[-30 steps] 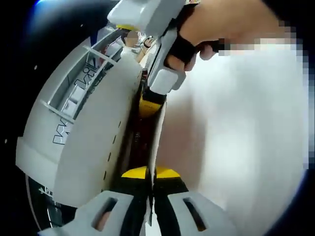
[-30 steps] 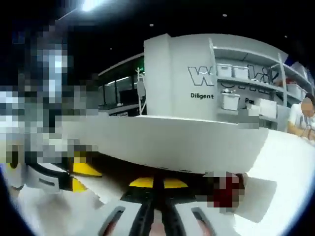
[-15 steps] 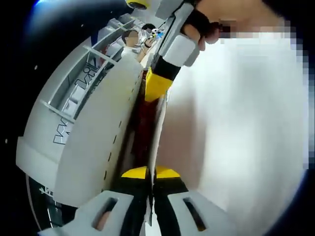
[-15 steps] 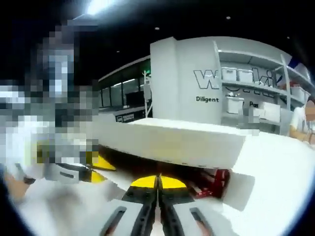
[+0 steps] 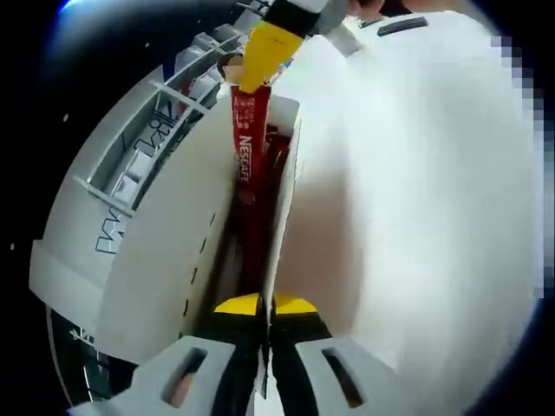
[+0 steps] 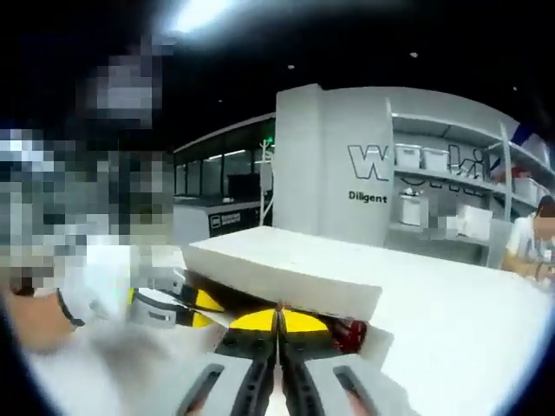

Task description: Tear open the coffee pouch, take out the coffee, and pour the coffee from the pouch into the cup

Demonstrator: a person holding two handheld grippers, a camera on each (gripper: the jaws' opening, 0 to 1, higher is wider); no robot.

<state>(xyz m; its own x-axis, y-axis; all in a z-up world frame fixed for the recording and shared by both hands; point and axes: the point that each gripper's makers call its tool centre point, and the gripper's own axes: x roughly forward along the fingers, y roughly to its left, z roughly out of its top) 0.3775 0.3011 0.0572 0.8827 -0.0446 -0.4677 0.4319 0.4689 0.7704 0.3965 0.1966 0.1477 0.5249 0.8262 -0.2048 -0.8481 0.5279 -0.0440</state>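
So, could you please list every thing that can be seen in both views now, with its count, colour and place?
Box: one, white, open, its edge clamped in the left gripper's jaws; also in the right gripper view.
Coffee stick: one, red, marked Nescafe, half out of the box, its top end pinched by the right gripper.
More sticks: red, inside the box, count unclear.
Shelves: white, with white bins, behind.
Table: white, below.
Left gripper: yellow tips, shut on the box.
Right gripper: yellow tips, shut on the stick.
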